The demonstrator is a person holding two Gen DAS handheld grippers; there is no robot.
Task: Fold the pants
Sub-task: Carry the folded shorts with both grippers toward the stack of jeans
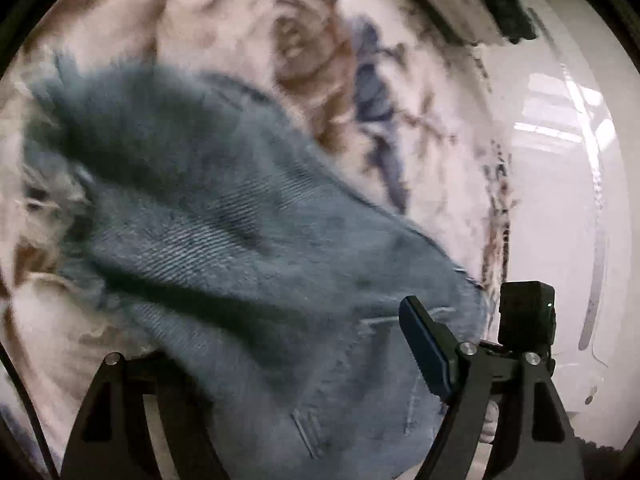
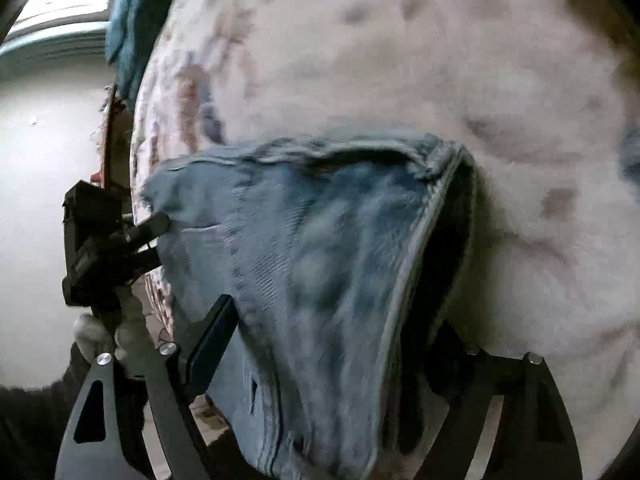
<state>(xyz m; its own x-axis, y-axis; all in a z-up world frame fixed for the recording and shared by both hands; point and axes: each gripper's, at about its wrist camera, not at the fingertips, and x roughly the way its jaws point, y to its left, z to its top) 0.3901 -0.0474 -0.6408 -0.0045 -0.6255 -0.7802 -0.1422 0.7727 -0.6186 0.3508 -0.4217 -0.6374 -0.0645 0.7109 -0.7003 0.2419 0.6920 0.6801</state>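
Note:
The pants [image 1: 240, 240] are blue denim, bunched and lifted over a pale floral bedspread [image 1: 224, 12]. In the left wrist view the denim runs between my left gripper's [image 1: 296, 364] fingers; the right finger pad [image 1: 428, 356] shows, the left one is hidden under cloth. In the right wrist view the denim [image 2: 320, 260] drapes over my right gripper [image 2: 320, 344], with a hem edge [image 2: 420, 240] curling right. Its left pad [image 2: 212, 344] presses the cloth; the right finger is hidden. The other gripper [image 2: 104, 248] holds the denim's left corner. Both views are motion blurred.
The bedspread [image 2: 400, 60] fills most of both views. A white glossy floor [image 1: 560, 200] lies beyond the bed edge, also in the right wrist view [image 2: 48, 160]. A teal cloth [image 2: 132, 28] sits at the upper left. A dark object [image 1: 500, 4] is at the top.

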